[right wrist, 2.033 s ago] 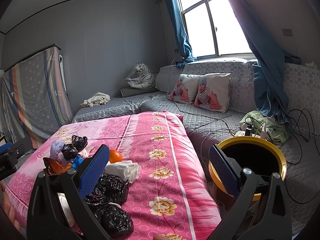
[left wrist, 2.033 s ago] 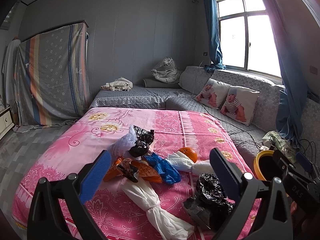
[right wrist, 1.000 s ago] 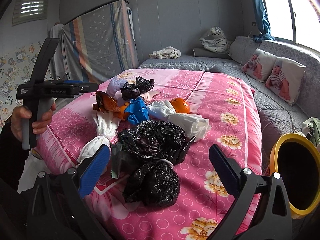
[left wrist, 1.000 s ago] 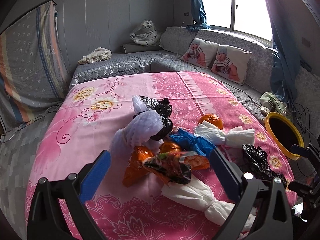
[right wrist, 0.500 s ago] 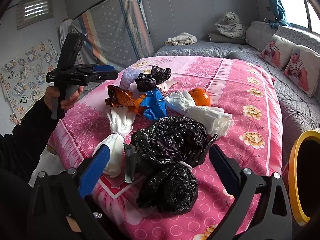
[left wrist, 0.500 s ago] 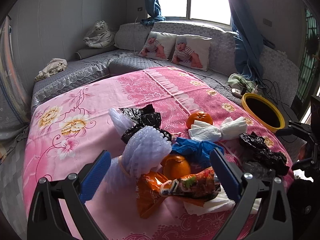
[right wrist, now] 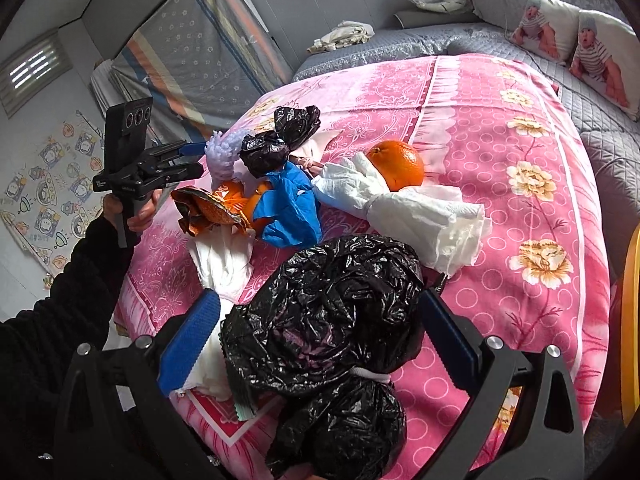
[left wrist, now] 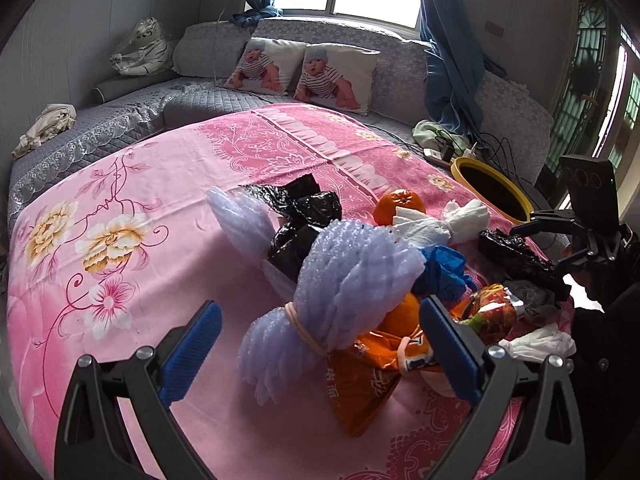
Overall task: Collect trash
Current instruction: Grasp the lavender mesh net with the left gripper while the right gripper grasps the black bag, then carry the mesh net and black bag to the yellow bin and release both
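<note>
between right gripper [right wrist: 316,344] jaws, crinkled black plastic bag [right wrist: 324,312]

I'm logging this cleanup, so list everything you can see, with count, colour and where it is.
Black bag bundle: one, black, near bed edge, between the right claw's fingers.
Smaller black bag: one, black, pile's far side.
Foam netting: one tied bundle, pale lilac, ahead of the left claw.
Blue bag: one, blue, pile centre.
Tissue bundles: at least two, white, on the bed.
Oranges: at least two, orange; one lies against a tissue bundle.
Snack wrapper: one, orange, near edge.
Bin: one, yellow rim, beside the bed.
Bedspread: one, pink floral.
Baby-print cushions: two, on the grey sofa.
Left claw: open.
Right claw: open.
</note>
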Tool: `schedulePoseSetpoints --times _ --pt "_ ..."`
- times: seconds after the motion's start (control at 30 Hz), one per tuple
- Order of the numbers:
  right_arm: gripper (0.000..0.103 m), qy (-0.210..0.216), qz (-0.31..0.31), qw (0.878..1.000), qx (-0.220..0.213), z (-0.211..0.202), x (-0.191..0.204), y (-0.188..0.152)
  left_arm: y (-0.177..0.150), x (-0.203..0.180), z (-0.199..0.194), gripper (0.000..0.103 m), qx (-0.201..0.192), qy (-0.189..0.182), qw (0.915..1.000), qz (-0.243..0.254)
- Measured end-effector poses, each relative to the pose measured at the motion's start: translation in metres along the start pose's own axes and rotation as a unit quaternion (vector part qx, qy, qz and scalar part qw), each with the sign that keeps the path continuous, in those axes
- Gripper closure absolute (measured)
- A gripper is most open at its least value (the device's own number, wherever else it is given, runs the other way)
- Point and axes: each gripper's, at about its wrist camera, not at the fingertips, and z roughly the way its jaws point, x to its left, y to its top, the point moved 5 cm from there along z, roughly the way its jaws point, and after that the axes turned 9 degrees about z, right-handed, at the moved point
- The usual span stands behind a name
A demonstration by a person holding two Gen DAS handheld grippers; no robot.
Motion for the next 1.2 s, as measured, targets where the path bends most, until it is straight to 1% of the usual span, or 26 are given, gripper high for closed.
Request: schedulePoseSetpoints --times 0.1,0.13,0.17,0.2,0.23,0.27,0.3,0.33,0.37,0.4,0.43,0.5,0.57,0.63,0.73,1.0,1.2 --pt "0.008 0.004 0.007 1.000 0.006 0.005 -0.001 0.001 -0.006 0.008 0.012 0.008 0.014 -0.010 0.9998 -0.006" --pt "0.009 0.003 0.009 1.000 0.006 0.006 -0.002 0.001 -0.009 0.011 0.015 0.010 0.016 -0.015 0.9997 -0.012" --pt "0.009 0.002 0.011 1.000 0.006 0.007 -0.003 0.001 -0.011 0.012 0.018 0.018 0.016 -0.018 0.9995 -0.018" --pt "0.012 0.003 0.014 1.000 0.007 0.007 -0.004 0.001 -0.013 0.014 0.020 0.023 0.018 -0.020 0.9994 -0.024" --pt "0.015 0.003 0.017 1.000 0.009 0.008 -0.005 0.002 -0.015 0.015 0.023 0.034 0.021 -0.023 0.9991 -0.029" --pt "0.016 0.003 0.019 1.000 0.011 0.009 -0.006 0.002 -0.017 0.016 0.026 0.041 0.024 -0.023 0.9989 -0.032" --pt "0.019 0.004 0.020 1.000 0.013 0.010 -0.006 0.002 -0.018 0.016 0.028 0.044 0.027 -0.021 0.9989 -0.032" --pt "0.025 0.002 0.020 1.000 0.013 0.011 -0.006 0.002 -0.019 0.017 0.031 0.050 0.029 -0.017 0.9989 -0.033" --pt "0.029 0.000 0.020 1.000 0.012 0.011 -0.007 0.002 -0.019 0.017 0.032 0.054 0.031 -0.015 0.9988 -0.035" --pt "0.039 -0.001 0.022 1.000 0.011 0.011 -0.008 0.003 -0.018 0.017 0.033 0.055 0.032 -0.011 0.9988 -0.036" --pt "0.052 -0.002 0.028 1.000 0.009 0.011 -0.009 0.004 -0.017 0.017 0.033 0.057 0.032 -0.010 0.9988 -0.036" --pt "0.066 -0.006 0.039 0.999 0.014 0.011 -0.014 0.004 -0.016 0.017 0.031 0.060 0.029 -0.001 0.9988 -0.040" --pt "0.074 0.000 0.047 0.999 0.020 0.013 -0.019 0.003 -0.015 0.020 0.028 0.061 0.022 0.009 0.9986 -0.048" --pt "0.081 -0.009 0.047 0.999 0.017 0.013 -0.022 0.001 -0.014 0.024 0.021 0.061 0.014 0.015 0.9979 -0.061" --pt "0.085 -0.009 0.041 0.999 0.002 0.005 -0.021 0.002 -0.011 0.026 0.007 0.061 -0.003 0.023 0.9969 -0.075" --pt "0.086 -0.002 0.035 0.999 -0.034 -0.017 -0.021 0.010 0.002 0.026 -0.020 0.061 -0.035 0.049 0.9931 -0.101" --pt "0.086 0.003 0.033 0.998 -0.063 -0.036 -0.023 0.015 0.015 0.021 -0.027 0.061 -0.037 0.062 0.9920 -0.104"
